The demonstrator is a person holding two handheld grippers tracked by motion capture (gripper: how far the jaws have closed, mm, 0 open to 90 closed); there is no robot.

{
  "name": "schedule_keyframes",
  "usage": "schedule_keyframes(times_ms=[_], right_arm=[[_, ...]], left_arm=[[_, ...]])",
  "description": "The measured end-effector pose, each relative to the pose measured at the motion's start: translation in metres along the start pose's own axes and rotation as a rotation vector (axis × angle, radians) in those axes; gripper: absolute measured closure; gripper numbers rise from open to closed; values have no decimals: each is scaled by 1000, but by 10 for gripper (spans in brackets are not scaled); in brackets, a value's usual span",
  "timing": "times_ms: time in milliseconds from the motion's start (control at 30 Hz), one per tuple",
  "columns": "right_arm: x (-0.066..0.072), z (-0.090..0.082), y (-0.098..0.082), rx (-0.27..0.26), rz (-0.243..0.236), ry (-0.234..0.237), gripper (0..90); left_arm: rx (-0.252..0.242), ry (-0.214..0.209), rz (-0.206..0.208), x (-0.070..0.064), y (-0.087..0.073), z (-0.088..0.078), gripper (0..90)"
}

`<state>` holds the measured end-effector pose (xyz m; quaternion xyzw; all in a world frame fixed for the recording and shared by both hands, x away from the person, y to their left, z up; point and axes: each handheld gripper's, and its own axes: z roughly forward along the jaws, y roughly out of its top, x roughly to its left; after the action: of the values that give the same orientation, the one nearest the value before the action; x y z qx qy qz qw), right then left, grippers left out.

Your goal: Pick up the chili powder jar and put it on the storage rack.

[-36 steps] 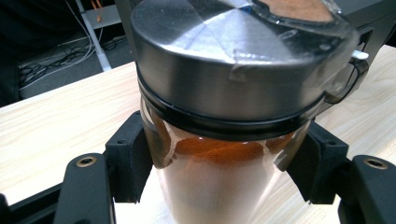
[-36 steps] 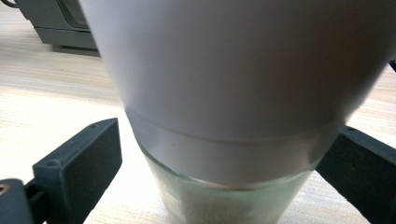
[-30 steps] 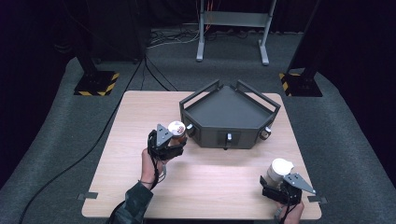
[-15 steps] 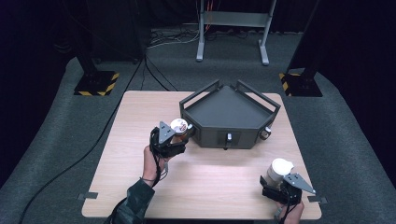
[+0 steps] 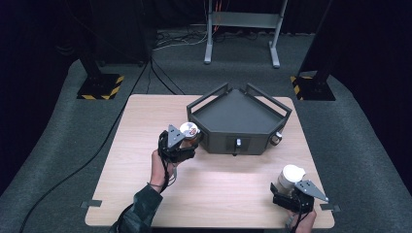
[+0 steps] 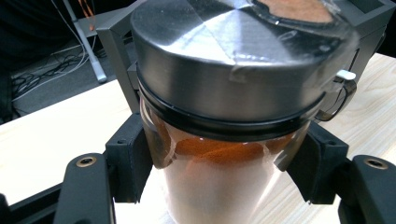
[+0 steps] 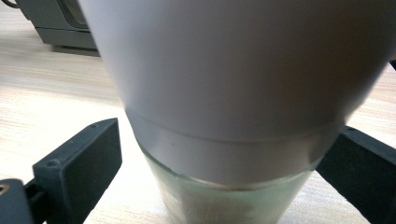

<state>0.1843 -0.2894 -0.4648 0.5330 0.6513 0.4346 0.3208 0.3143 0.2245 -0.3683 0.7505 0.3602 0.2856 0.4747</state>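
Looking down from the high view, I see a wooden table [image 5: 145,194] with a dark grey angular tray [image 5: 238,116] near its far edge, at about 12 o'clock from the table's middle. The left gripper [image 5: 187,141] holds a spice jar with a metal lid [image 5: 188,129] just beside the tray's left corner, at about 9 o'clock from the tray. The right gripper [image 5: 291,194] is at about 5 o'clock, near the table's front right corner, with a white-capped jar [image 5: 290,177] in front of it. The tray looks empty, so I judge that no jar is placed yet: the first jar has reached the tray's side, and the second one waits far from it.

In the left gripper view, the jaws are closed on the glass body of the spice jar [image 6: 219,154], one pad [image 6: 133,163] on each side. This view shows orange-red powder inside the glass and clear tape on the lid, which the high view does not show.

In the right gripper view, the white-capped jar [image 7: 233,93] stands between the jaws; the left pad [image 7: 79,168] seems a little apart from the glass, so I cannot tell if the grip is closed. A pale content shows in its glass bottom.
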Motion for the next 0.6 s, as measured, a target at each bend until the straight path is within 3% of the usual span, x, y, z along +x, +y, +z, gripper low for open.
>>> schedule_keyframes(times_ms=[600], right_arm=[[0, 0, 0, -1, 1, 0, 0]], left_arm=[[1, -19, -1, 2, 6, 4, 317]])
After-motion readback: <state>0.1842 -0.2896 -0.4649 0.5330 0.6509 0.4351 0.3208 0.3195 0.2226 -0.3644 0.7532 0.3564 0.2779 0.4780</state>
